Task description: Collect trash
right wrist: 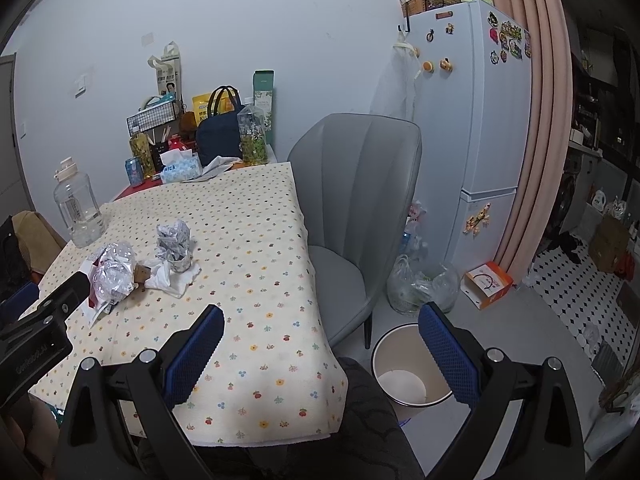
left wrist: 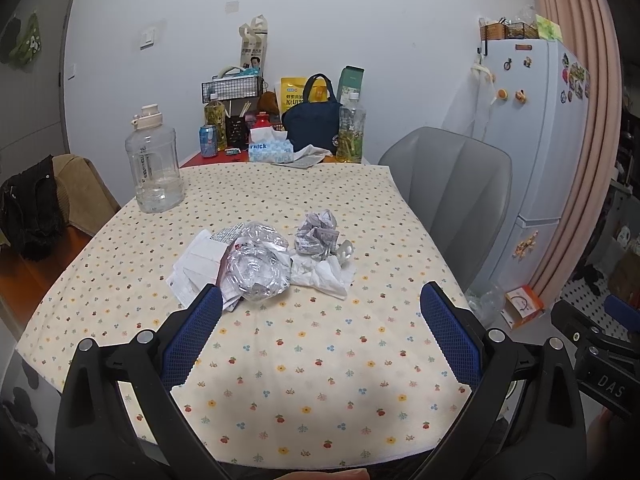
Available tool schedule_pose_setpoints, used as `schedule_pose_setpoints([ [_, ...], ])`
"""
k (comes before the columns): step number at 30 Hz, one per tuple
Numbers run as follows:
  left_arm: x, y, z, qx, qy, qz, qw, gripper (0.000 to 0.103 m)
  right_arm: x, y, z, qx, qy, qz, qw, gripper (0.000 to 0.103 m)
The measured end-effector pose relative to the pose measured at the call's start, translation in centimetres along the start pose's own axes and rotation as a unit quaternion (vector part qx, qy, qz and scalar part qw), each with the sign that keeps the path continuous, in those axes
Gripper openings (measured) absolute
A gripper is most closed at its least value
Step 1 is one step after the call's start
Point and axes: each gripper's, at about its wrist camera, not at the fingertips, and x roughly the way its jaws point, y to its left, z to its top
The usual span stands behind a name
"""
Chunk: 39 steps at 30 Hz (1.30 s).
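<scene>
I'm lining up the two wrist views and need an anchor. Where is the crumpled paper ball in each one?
Left wrist: the paper ball is just right of centre, behind the white tissue.
Right wrist: the paper ball is left of centre, beyond the open left gripper that enters from the left edge.
Shared landmark: the big clear jug stands on the table's left side in both.

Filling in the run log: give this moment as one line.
left gripper: open, empty | right gripper: open, empty | trash pile: on table, untouched | bin: floor beside table
</scene>
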Motion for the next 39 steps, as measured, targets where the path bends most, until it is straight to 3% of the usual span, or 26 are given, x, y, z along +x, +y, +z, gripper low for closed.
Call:
schedule_pose_setpoints([
  [16,0.7,1.2,-0.5,-0.011,0.006,0.01,0.9999,0.098,1.2,0.8,-0.5,-0.003,0.013,0.015,1.0,0.095],
  [32,4.1,8.8,-1.1,-0.077,0.026,0.055,0.9952,0.098,4.5,7.5,-0.1,-0.043,0.032,0.091,0.994,0.095],
  [39,6.6,11.0,-0.8,-0.094,0.041,0.065,0.9926,0.087,7.2,9.8,0.7,-0.051,0.053,0.117,0.99,0.091],
])
